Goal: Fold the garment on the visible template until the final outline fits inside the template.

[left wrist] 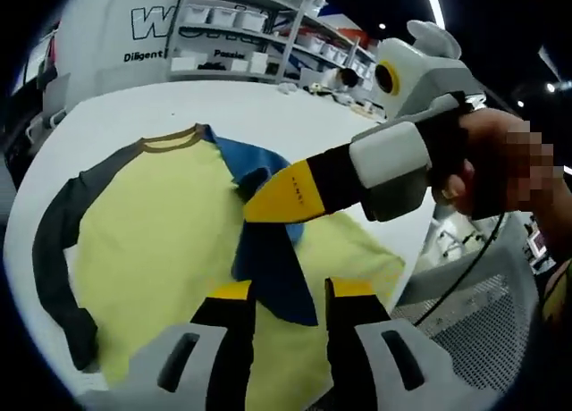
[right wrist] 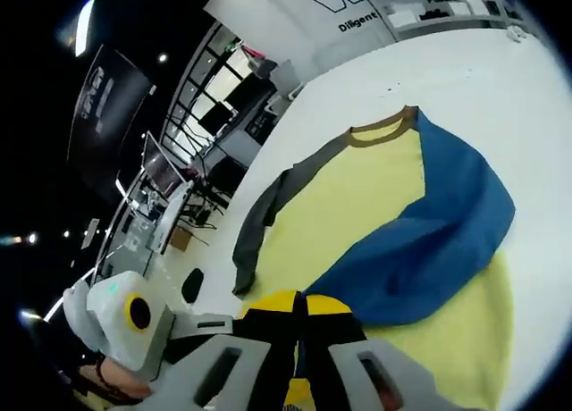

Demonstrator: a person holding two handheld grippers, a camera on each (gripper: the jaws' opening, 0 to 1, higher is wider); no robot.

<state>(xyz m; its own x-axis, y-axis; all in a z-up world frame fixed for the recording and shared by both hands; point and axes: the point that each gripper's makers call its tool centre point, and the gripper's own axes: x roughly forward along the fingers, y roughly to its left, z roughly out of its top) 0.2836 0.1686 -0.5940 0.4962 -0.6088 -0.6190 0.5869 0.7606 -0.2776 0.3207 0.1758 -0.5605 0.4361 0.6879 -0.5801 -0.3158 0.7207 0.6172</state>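
Left tool rises from the bottom of the left gripper view with its two black, yellow-tipped jaws standing apart, a clear gap between them and nothing held; the tips hang over the garment's folded blue sleeve. Across that view from the right comes the right tool, gripped by a person's hand; its yellow tips are pressed together to a point that sits on the bunched blue cloth near the middle of the garment, though whether any cloth is pinched between them cannot be told. In the right gripper view the right tool shows its jaws closed against each other with only a thin seam between the yellow tips, right at the near edge of the blue sleeve. The left tool shows at the lower left of that view, its white body beside the right tool's jaws.

The garment is a long-sleeved shirt with a pale yellow body, a brownish collar, one dark grey sleeve lying out along its side, and the blue sleeve folded inward across the yellow chest. It lies flat on a white table. No template outline can be made out under it.

Behind the table stand shelves with white boxes and a wall with lettering. A mesh chair back stands by the table's edge.
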